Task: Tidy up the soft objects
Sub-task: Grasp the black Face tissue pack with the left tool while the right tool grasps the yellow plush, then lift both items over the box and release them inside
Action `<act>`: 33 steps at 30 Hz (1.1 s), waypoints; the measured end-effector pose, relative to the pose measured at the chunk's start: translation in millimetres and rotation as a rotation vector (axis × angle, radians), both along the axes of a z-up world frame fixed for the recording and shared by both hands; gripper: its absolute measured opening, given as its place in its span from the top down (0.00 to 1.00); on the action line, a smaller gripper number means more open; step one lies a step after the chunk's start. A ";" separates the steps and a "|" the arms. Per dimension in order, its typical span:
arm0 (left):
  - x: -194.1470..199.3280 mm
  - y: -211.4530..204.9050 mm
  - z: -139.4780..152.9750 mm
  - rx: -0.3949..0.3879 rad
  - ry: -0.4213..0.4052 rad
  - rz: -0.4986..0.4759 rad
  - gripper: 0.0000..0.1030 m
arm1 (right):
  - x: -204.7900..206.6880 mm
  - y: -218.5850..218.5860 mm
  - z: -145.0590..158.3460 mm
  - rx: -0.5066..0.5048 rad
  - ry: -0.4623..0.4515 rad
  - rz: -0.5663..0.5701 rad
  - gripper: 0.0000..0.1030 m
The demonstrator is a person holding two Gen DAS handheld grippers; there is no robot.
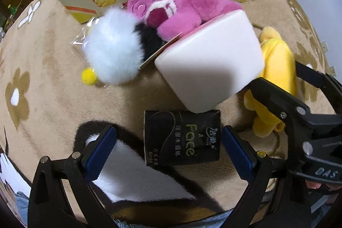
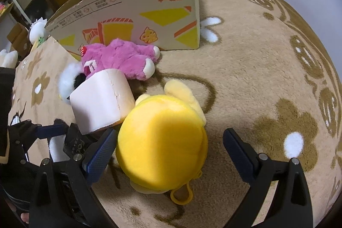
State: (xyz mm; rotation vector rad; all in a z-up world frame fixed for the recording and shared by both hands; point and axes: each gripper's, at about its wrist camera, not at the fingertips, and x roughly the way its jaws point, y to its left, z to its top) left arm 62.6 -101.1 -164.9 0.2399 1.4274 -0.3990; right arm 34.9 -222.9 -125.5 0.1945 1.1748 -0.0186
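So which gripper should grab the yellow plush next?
Right. The right gripper is open with the yellow plush already between its fingers. The left gripper is open over the tissue pack, with the white block between it and the plush.

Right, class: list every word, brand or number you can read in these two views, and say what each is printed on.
"Face": green letters on the black tissue pack.
Chinese lines beside it on the pack: too small to read.
"DAS", handwritten: on the right gripper body; the reading is uncertain.
Chinese print, upside down, on the cardboard box: large orange characters blurred, small lines too small to read.
Toys: no text.
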 end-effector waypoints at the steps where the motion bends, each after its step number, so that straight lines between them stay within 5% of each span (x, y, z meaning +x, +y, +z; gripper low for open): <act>1: 0.4 -1.0 -1.9 0.007 0.000 0.002 0.06 | 0.0 0.6 -0.1 -0.001 -0.001 0.004 0.00; 10: -4.3 -8.5 -9.2 0.049 -0.017 -0.003 0.16 | -0.1 8.6 -3.4 0.002 0.011 0.028 0.20; 15: -7.3 -5.1 -7.1 0.026 -0.030 0.005 0.36 | -4.0 10.4 0.7 -0.020 -0.011 0.026 0.23; 33: -39.7 17.4 43.4 -0.011 -0.233 0.013 0.37 | -30.9 -0.2 62.1 -0.141 -0.273 -0.065 0.26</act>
